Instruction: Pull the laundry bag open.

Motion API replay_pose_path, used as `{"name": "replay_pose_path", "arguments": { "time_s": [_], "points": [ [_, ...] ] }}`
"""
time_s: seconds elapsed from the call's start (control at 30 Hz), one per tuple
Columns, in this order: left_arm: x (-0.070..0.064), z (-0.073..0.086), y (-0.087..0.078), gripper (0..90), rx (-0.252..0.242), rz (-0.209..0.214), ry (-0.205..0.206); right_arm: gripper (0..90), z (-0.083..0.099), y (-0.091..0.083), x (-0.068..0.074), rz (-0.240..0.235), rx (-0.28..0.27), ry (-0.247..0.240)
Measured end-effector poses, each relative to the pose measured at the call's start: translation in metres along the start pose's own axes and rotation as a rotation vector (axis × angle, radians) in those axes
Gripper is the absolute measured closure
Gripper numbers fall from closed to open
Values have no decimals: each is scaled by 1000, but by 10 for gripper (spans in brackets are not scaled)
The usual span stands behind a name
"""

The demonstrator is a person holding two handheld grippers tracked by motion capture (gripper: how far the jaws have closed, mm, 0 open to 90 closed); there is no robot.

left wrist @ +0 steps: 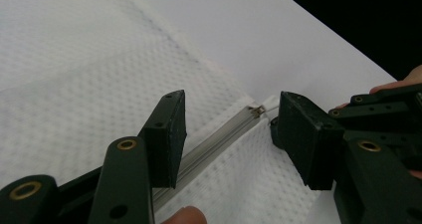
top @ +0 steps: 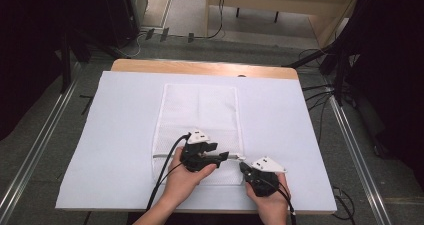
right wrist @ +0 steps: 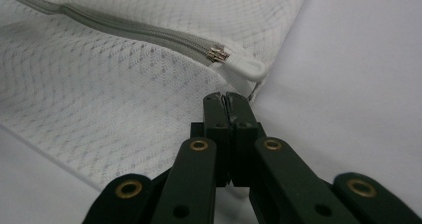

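Observation:
A white mesh bag point(top: 199, 115) lies flat on the white sheet point(top: 115, 135). Its grey zipper point(right wrist: 134, 31) runs across the near end, zipped, with the metal slider point(right wrist: 217, 53) and a white pull tab point(right wrist: 246, 68) at the right end. My left gripper point(left wrist: 234, 134) is open, one jaw on each side of the zipper point(left wrist: 219, 139), just short of the slider point(left wrist: 258, 110). My right gripper point(right wrist: 229, 100) is shut on the bag's mesh right below the pull tab. In the high view the left gripper point(top: 225, 156) points right toward the right gripper point(top: 244, 166).
The sheet covers most of a wooden table whose back edge point(top: 200, 67) shows. Bare sheet lies to either side of the bag. Cables point(top: 320, 92) and dark stands sit on the floor around, and metal rails point(top: 360, 160) run along both sides.

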State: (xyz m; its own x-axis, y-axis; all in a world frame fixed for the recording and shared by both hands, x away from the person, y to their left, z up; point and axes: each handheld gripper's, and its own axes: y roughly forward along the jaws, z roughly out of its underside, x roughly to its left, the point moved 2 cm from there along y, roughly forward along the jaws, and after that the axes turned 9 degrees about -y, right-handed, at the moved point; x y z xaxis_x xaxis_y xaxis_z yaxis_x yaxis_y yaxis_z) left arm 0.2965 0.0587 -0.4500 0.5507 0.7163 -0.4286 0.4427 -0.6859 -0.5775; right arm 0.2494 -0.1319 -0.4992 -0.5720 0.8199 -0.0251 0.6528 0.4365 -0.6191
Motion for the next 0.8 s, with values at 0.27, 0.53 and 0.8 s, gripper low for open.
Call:
{"name": "replay_pose_path", "arguments": {
  "time_s": [0.27, 0.53, 0.8],
  "points": [
    [-23, -20, 30, 349, 39, -49, -46, 900, -4, -11, 5, 25, -138, -30],
    [-32, -22, 49, 206, 150, -142, -52, 900, -8, -17, 8, 15, -176, -54],
    [-23, -25, 39, 490, 122, -92, -73, 900, -9, -19, 9, 10, -179, -63]
  ]
}}
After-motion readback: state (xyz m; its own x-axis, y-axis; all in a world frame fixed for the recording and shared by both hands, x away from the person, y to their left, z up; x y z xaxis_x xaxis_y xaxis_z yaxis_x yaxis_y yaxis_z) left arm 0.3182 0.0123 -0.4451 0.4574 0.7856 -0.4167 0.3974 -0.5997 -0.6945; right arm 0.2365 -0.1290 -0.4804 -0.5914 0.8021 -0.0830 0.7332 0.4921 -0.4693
